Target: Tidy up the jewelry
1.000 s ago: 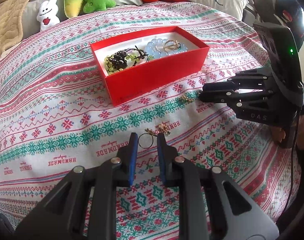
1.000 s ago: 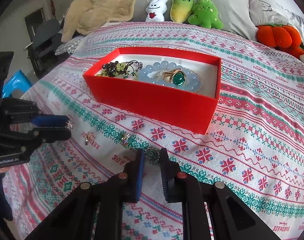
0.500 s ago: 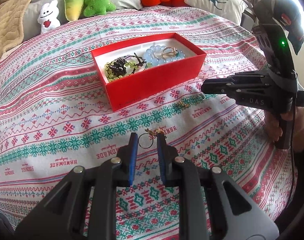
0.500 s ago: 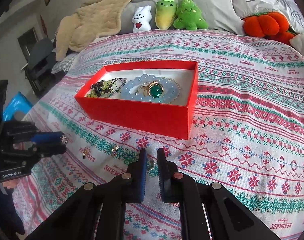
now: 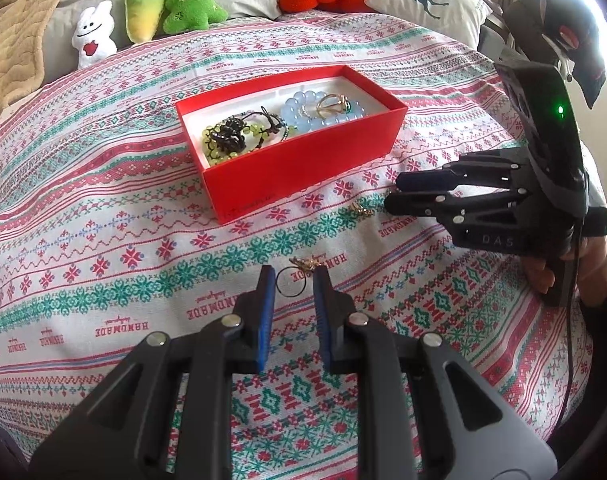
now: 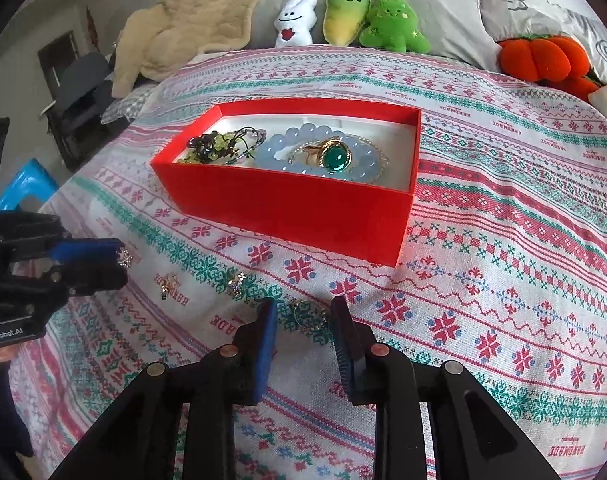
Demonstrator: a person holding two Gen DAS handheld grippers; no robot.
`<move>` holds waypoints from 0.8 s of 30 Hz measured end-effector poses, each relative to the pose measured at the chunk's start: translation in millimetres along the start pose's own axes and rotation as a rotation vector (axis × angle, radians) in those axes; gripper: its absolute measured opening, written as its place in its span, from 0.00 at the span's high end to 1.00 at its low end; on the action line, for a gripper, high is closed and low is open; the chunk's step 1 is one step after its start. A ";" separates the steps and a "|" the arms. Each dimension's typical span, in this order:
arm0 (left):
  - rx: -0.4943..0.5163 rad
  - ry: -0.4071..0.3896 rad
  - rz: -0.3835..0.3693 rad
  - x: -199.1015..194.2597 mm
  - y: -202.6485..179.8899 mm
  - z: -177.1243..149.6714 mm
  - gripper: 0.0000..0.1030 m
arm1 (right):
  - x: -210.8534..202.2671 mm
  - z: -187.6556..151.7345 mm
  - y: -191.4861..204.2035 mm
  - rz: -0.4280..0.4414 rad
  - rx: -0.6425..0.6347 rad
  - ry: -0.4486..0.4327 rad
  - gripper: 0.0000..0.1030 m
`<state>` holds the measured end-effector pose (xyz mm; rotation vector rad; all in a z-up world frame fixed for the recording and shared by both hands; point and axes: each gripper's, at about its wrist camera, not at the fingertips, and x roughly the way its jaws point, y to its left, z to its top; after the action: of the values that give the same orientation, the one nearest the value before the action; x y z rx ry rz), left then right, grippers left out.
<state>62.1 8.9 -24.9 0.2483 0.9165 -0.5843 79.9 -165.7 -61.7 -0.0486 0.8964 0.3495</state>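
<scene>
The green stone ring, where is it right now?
In the right wrist view the green stone ring lies inside the red box, resting on the pale blue bead bracelet, right of the dark beaded bracelet.

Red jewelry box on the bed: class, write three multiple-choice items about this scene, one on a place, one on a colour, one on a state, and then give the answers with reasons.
1. Where is the green-stone ring?
A. On the bedspread
B. On the blue bead bracelet inside the red box
C. On a plush toy

2. What colour is the box's lining?
A. White
B. Black
C. Yellow

3. How does the red box stand?
A. Shut under a lid
B. Tipped on its side
C. Upright with its top open

Answers:
1 B, as the ring rests on the pale blue beads within the box walls.
2 A, as the floor and inner walls show white.
3 C, as the contents are visible from above and no lid covers them.
</scene>
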 end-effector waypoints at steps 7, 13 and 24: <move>0.006 0.000 -0.001 0.0 -2.9 -0.2 0.80 | 0.9 -3.3 8.1 -0.017 -0.050 0.001 0.84; 0.007 -0.004 -0.007 -1.7 -3.2 0.7 0.80 | -3.7 -4.3 6.6 -0.032 -0.055 -0.011 0.93; 0.009 -0.009 -0.008 -2.1 -3.4 1.1 0.80 | -10.5 -2.4 -4.3 -0.009 -0.006 -0.043 0.81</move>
<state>60.0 6.4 -22.4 0.2502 0.9062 -0.5962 73.5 -173.2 -55.6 -0.0505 0.8527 0.3436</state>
